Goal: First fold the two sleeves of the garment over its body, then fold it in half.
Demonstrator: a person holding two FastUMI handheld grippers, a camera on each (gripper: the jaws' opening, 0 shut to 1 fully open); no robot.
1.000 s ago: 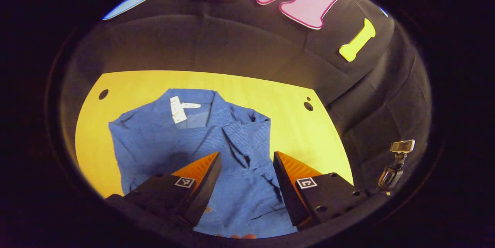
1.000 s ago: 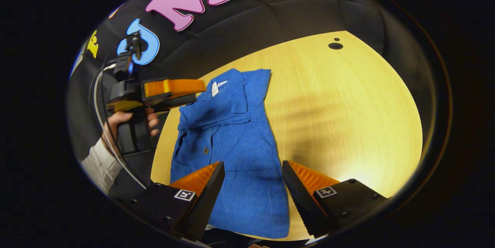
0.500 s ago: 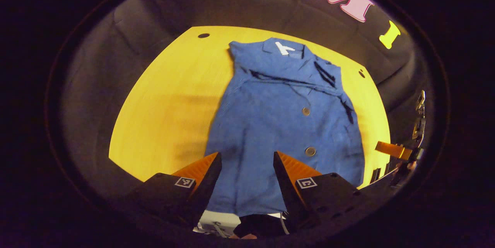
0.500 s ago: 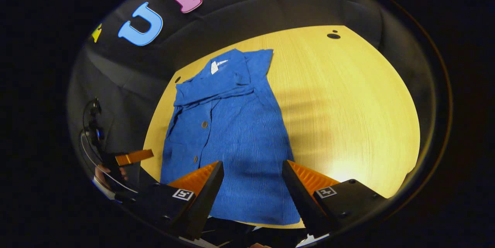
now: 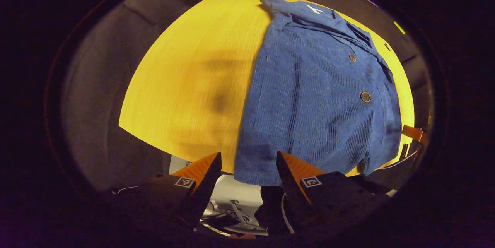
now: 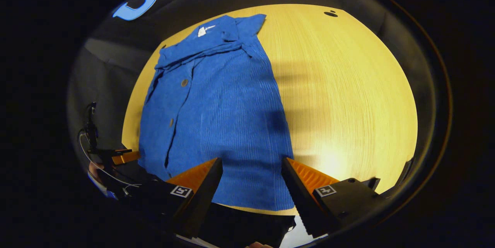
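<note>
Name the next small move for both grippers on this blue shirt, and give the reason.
Probably lower both onto the hem and close. The sleeves look already folded across the blue shirt, and the left gripper and right gripper hang open at its near corners, gripping nothing. Pinching the hem would set up the fold in half.

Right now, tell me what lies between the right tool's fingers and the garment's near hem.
Nothing: in the right gripper view the open right tool frames the blue garment's hem directly, with no object between.
</note>
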